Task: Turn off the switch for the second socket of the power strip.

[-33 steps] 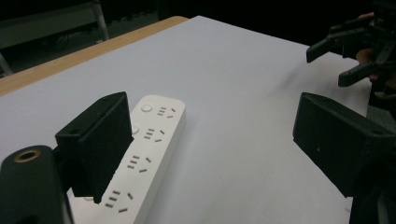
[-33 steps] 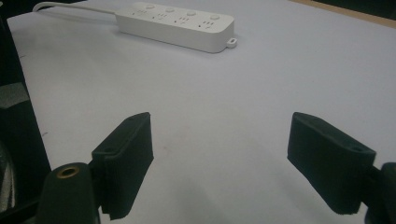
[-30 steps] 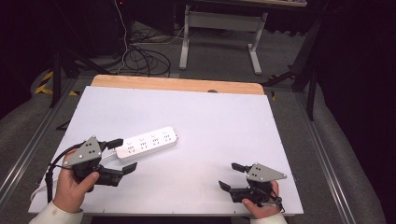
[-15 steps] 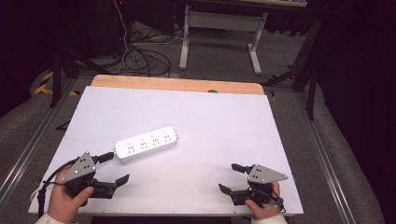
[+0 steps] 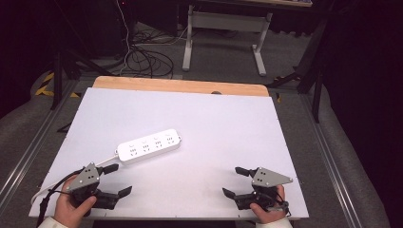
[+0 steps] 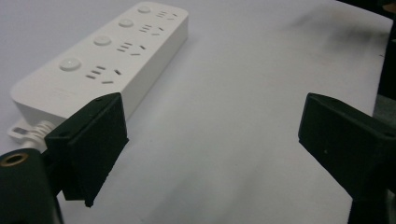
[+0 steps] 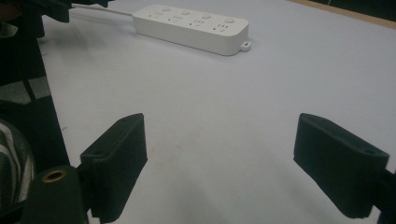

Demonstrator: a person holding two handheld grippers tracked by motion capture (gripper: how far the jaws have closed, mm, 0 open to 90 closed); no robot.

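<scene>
A white power strip [image 5: 149, 146] with several sockets and round buttons lies flat on the white table [image 5: 218, 118], left of centre; its white cord [image 5: 108, 156] leads off to the left. My left gripper [image 5: 117, 180] is open at the front left corner, a short way in front of the strip's cord end. In the left gripper view the power strip [image 6: 107, 60] sits just beyond the left jaw, with nothing between the jaws. At the front right, my right gripper [image 5: 234, 182] stands open and empty, with the power strip [image 7: 191, 27] far ahead in the right gripper view.
A wooden strip [image 5: 180, 86] runs along the table's far edge. Beyond it on the floor are tangled cables [image 5: 142, 52] and a metal stand [image 5: 223, 28]. Grey rails [image 5: 332, 156] flank the table on both sides.
My left gripper has drawn back from beside the power strip toward the front left edge. The strip itself now lies a bit farther left and nearer. The right gripper has stayed put.
</scene>
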